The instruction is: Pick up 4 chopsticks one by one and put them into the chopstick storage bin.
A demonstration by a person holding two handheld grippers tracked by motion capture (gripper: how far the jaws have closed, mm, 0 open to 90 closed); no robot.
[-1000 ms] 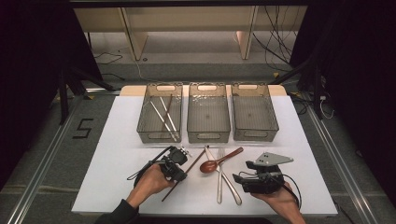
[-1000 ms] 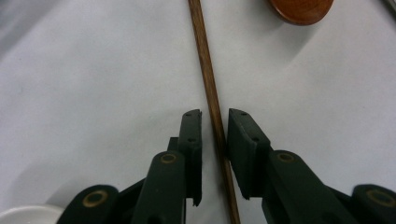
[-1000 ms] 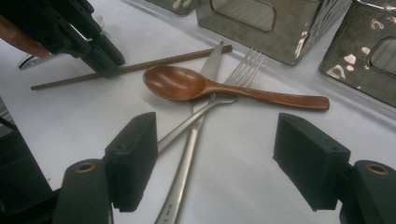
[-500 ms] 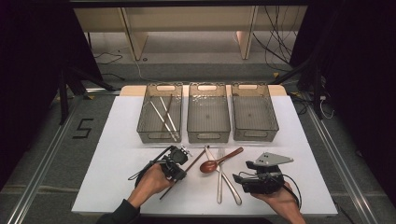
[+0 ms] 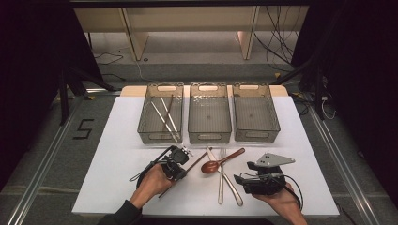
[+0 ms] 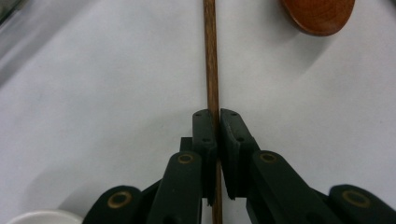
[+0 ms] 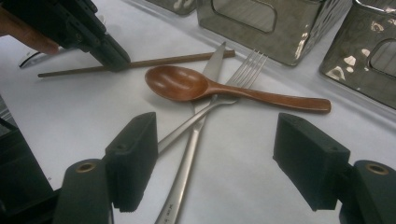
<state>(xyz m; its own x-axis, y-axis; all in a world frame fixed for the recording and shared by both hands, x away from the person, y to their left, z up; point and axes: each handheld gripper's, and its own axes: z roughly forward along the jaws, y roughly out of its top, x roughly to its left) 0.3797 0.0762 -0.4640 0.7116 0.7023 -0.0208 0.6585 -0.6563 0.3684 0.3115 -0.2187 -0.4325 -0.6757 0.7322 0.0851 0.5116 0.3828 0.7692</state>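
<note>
On white table, front of left bin [image 5: 160, 120]: left gripper [image 6: 217, 116] jaws just closing, now pinched on wooden chopstick [image 6: 211, 56]. Stick lies flat, long axis running straight ahead along jaws, gripped partway along, tip toward spoon [image 7: 187, 84]. Two chopsticks already lie in left bin, just beyond the gripper. Right gripper [image 7: 215, 163] jaws wide, holding nothing, hovering before crossed knife [image 7: 196, 126] and fork [image 7: 233, 79].

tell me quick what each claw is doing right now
Left claw: has just been closing, now shut on the wooden chopstick.
Right claw: open, holding nothing, above the knife.
</note>
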